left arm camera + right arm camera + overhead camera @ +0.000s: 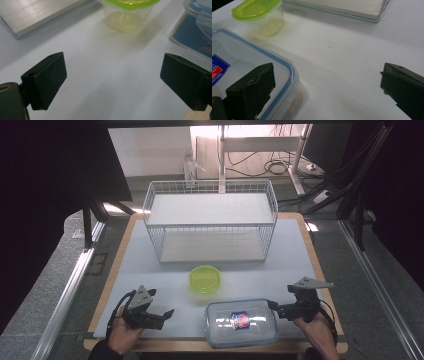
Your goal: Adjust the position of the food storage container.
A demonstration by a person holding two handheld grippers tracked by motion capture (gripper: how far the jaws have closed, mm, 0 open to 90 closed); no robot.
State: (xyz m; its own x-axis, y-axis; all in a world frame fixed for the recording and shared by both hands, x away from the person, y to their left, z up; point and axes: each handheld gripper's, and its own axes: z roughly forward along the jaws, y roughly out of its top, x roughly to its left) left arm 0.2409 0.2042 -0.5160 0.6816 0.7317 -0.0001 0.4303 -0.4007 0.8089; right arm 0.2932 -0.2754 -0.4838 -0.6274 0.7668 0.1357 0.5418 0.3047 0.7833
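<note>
Both tools, left tool [167, 313] and right tool [272, 305], stood wide open and empty beside the clear lidded box [242, 322], likely light, rigid and slippery, best gripped at its rim.

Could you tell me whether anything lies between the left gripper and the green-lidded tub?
No; in the left gripper view, bare white table stretches from the open left gripper to the green-lidded tub. The high view agrees.
</note>
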